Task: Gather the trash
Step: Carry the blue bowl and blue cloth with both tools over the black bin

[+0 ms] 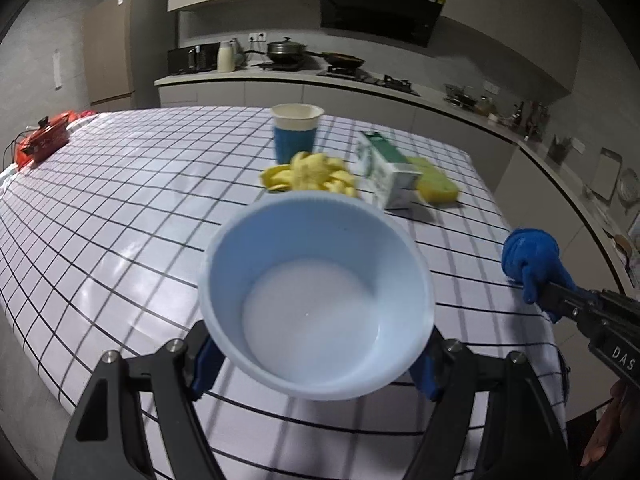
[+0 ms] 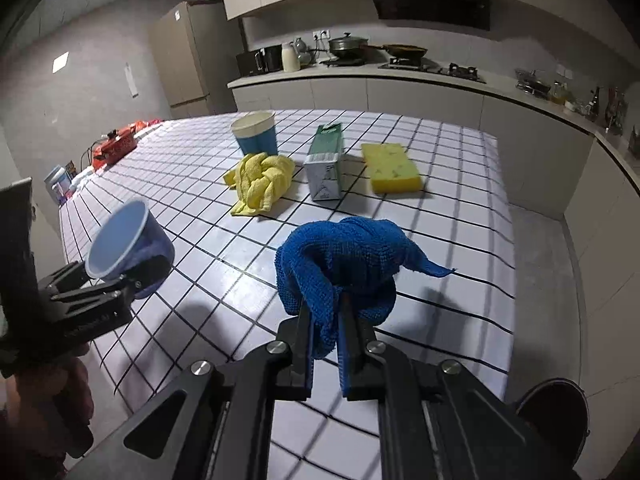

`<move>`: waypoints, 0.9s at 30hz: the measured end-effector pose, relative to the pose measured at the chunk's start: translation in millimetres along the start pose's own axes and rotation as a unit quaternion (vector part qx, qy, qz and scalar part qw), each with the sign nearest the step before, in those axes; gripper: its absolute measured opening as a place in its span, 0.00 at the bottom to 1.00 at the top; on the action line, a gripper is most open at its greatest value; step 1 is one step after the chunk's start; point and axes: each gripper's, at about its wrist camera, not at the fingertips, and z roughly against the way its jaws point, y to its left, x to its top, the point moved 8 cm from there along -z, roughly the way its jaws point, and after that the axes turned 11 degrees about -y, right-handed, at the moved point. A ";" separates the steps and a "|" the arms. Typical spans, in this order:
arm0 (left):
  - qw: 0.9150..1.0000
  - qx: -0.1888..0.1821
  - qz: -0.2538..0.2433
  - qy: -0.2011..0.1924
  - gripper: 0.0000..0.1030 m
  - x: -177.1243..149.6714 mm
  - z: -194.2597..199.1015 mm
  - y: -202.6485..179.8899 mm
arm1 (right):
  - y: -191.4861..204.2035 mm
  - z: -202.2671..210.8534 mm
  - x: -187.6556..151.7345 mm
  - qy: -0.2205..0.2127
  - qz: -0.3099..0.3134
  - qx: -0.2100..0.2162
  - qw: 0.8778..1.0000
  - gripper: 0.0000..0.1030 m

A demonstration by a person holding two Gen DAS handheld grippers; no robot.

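Left gripper [image 1: 316, 364] holds bowl [image 1: 316, 296]; right gripper [image 2: 326, 320] holds cloth [image 2: 344, 256]

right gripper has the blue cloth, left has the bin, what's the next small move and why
Probably swing the right gripper left over the light blue bin and release: the blue cloth hangs clamped above the table, and the bin is empty, mouth tilted toward it.

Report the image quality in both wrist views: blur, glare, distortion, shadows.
Left wrist view: the light blue bowl and the yellow cloth behind it look soft; glare patches on the checked tablecloth; fisheye bends the grid lines.
Right wrist view: sharper; the blue cloth casts a shadow on the table; dark corner vignetting.
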 end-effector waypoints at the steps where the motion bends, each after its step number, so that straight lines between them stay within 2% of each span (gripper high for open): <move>1: 1.000 -0.005 -0.002 -0.001 0.74 -0.1 2.6 -7.8 | -4.5 7.1 -0.3 -0.002 -0.001 -0.002 1.000 0.09; 15: 0.996 -0.077 -0.049 -0.006 0.74 -10.1 32.8 -132.7 | -95.1 102.3 -18.4 -0.032 -0.022 -0.048 0.998 0.09; 27: 0.986 -0.142 -0.091 -0.001 0.74 -27.4 51.4 -247.1 | -190.6 178.8 -49.8 -0.045 -0.047 -0.099 0.993 0.09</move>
